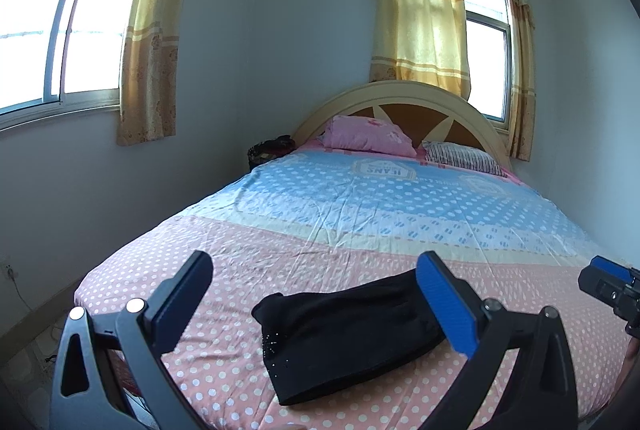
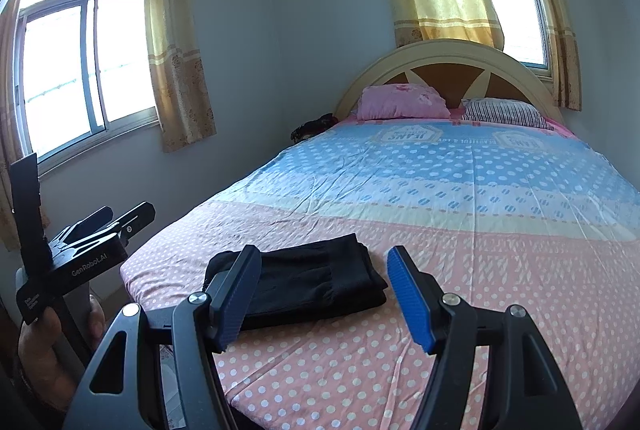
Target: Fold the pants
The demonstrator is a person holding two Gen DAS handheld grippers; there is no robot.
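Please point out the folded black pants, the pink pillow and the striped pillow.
black pants [image 1: 344,338], left wrist view, middle of the folded stack.
pink pillow [image 2: 402,102], right wrist view, centre of its front face.
striped pillow [image 2: 506,113], right wrist view, centre of its top.

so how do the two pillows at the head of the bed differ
The pink pillow is plain pink with a faint floral print; the striped pillow has dark and white stripes. The pink pillow sits on the left and looks plumper and propped higher; the striped pillow sits on the right and lies flatter. Both rest against the headboard at the far end of the bed, far from the folded black pants.
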